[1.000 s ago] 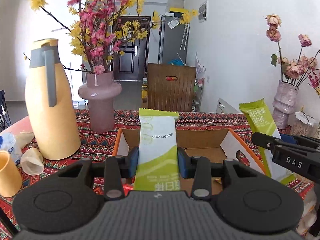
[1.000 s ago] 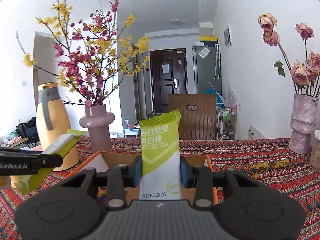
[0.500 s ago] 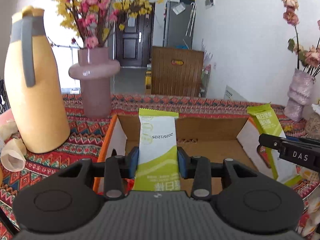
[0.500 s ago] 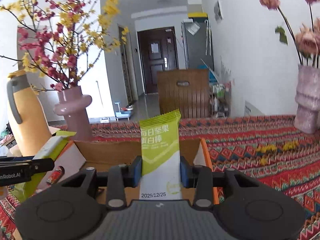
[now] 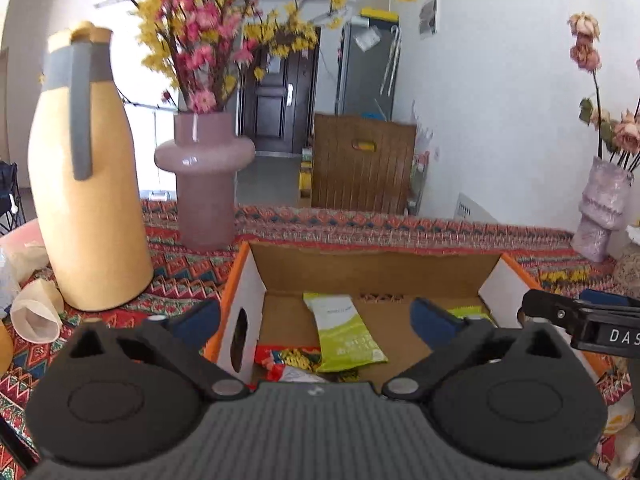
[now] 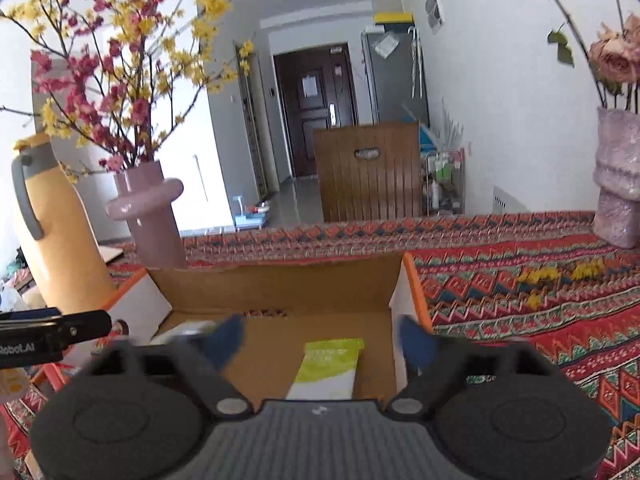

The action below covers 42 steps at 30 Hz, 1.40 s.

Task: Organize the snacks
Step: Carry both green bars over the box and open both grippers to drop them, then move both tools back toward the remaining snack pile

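Snack packets (image 5: 346, 332) lie in the box (image 5: 376, 268) (both hand-held grippers spread).

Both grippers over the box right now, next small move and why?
Probably lift both clear of the cardboard box. The left gripper and right gripper are open and empty, and a green snack packet lies on the box floor below each, the other packet under the right.

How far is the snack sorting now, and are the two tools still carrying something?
Done: both green snack bars lie in the cardboard box, one under the left tool, one under the right tool. A red packet lies there too. In hand: nothing; both tools are open and empty. Left: no other loose snacks can be clearly identified, so I cannot tell.
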Available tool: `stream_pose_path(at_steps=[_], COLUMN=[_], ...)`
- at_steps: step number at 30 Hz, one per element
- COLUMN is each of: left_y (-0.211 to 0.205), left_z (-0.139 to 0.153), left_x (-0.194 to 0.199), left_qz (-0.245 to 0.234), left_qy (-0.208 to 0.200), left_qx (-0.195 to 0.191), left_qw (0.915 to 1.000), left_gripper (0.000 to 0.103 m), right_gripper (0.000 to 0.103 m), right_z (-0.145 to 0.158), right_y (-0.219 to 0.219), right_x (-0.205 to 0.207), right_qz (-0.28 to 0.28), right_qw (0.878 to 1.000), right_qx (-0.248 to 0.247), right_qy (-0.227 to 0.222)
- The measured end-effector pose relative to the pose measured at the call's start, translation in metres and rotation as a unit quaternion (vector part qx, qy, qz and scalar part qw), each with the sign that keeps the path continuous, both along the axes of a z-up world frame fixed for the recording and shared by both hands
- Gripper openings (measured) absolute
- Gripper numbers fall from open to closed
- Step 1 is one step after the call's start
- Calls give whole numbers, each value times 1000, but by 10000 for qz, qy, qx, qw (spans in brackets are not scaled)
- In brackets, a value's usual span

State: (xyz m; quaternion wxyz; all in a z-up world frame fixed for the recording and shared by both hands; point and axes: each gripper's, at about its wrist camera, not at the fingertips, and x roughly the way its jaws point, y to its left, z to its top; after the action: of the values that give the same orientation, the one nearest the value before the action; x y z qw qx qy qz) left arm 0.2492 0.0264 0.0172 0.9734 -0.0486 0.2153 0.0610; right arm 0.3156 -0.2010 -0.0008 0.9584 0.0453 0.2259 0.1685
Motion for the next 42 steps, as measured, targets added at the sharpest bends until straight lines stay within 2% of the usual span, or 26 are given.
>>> stream_pose_path(at_steps=[9,17,22,32,42], left_y=[-5,-14,-17,0,31], left_z=[17,48,51,24,-24], left_x=[-12,-47,-69,-119,-155], left_qz=[60,134,101,-20,135], left_qy=[-192,-389,-425,-227,142], left_qx=[-52,53,141,206,243], left_qw=[9998,9991,9989,9995,9995], left_gripper=[103,103,103,103,103], right_gripper=[103,103,103,103,103], right_z=[10,34,48,43,1], right_y=[-8,-17,-23,-31,-39], right_x=[-11,-31,-53,-113,-163], right_qz=[-95,-95,-69,128,202], right_qw=[9994,9975,9963,9968,9990], right_qx=[188,303,295,34,-125], right_qy=[-261,-623,-799,-792,-379])
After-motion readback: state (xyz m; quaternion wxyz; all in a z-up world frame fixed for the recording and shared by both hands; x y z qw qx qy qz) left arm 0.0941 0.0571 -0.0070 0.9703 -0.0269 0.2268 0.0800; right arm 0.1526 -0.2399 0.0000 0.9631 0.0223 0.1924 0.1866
